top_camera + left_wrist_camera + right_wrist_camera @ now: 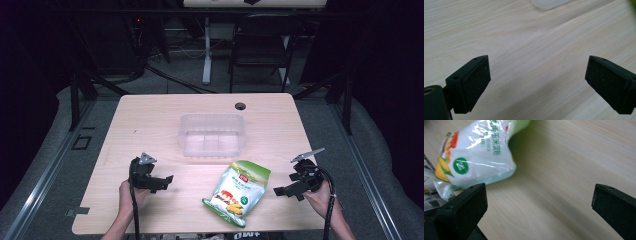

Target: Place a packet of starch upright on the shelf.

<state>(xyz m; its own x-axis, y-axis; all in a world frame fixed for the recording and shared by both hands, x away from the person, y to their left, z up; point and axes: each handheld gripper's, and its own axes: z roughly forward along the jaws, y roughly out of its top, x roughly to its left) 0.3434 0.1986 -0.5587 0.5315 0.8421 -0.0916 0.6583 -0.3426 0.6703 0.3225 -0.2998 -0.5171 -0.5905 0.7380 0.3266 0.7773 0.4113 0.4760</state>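
Status: approx. start of job, nothing moved yet. Snack bag (237, 193) lies flat on the surface (150, 120), lower centre of the high view, just below the clear bin (212, 132), not touching it. Bin looks empty. Left gripper (162, 181), lower left: jaws wide apart, bare wood between them. Right gripper (282, 190), lower right, near bag w/o contact: jaws spread wide, nothing held. Remaining, as judged: grasp bag, lift, place in bin.
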